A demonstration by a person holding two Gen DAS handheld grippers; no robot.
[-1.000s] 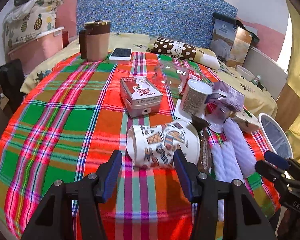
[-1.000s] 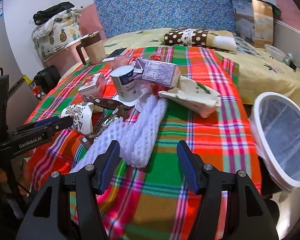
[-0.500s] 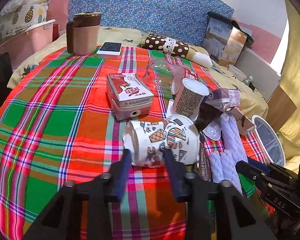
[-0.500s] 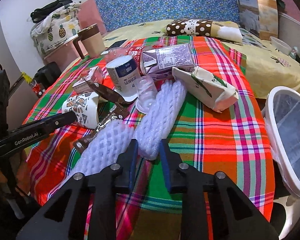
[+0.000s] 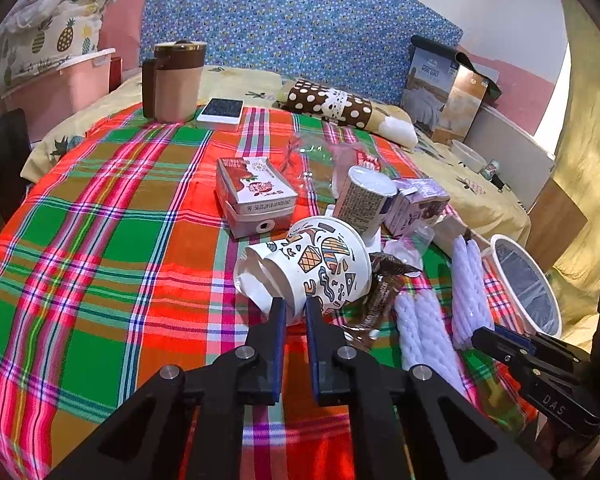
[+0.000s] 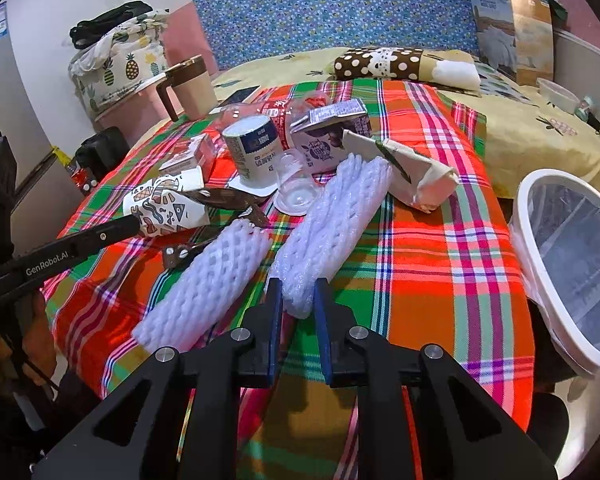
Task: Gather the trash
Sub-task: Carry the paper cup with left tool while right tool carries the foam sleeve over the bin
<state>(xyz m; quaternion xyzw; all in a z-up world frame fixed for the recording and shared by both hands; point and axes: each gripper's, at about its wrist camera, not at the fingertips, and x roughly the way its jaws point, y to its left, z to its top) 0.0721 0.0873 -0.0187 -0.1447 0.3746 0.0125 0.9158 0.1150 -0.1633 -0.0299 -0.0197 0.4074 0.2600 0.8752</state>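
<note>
A crushed patterned paper cup (image 5: 316, 264) lies on its side on the plaid tablecloth (image 5: 100, 240). My left gripper (image 5: 295, 307) is shut on the cup's near wall. The same cup (image 6: 168, 208) shows at the left of the right wrist view with the left gripper's finger against it. My right gripper (image 6: 296, 290) is shut on the near end of a white foam net sleeve (image 6: 332, 224). A second foam sleeve (image 6: 208, 288) lies beside it to the left. A white bin (image 6: 572, 256) lined with a clear bag stands at the table's right edge.
Around the cup lie a red milk carton (image 5: 256, 196), a white tub (image 5: 364, 196), a purple carton (image 5: 416, 204), a brown wrapper (image 5: 380, 292) and a torn white carton (image 6: 408, 172). A mug (image 5: 176, 76) and phone (image 5: 222, 110) sit at the far edge.
Both grippers went from wide open to shut: the left closed on the paper cup's wall, the right on the end of the foam sleeve. The cup now sits tilted up slightly.
</note>
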